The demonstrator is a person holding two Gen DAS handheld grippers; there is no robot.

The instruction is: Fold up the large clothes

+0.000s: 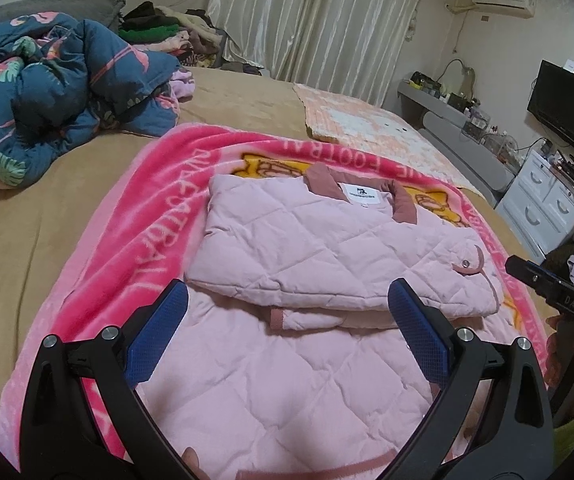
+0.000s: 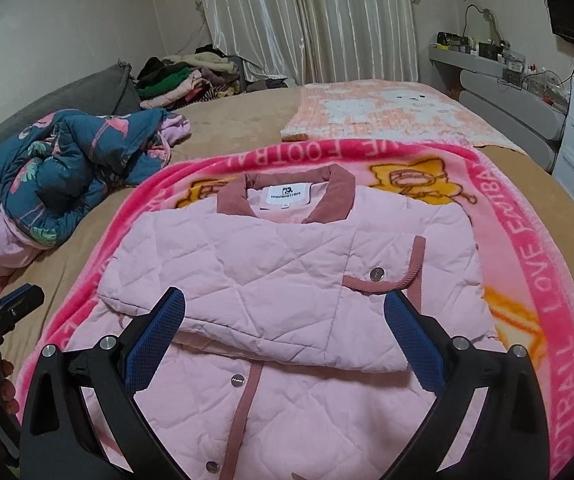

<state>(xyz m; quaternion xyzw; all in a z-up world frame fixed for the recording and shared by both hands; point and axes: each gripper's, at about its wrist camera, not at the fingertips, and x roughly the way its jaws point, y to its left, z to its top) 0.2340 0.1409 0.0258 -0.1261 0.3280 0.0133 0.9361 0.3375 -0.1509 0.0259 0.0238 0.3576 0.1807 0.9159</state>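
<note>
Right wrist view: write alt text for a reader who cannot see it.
A pink quilted jacket with a dusty-rose collar lies partly folded on a bright pink blanket on a bed. The open right gripper hangs over its folded edge, holding nothing. A rumpled blue floral quilt lies at left, and the left gripper shows at the left edge.

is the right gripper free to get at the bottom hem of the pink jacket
Probably yes: the right gripper is open above the pink jacket, holding nothing, and nothing lies on the lower half near it. The hem itself is out of frame.
</note>
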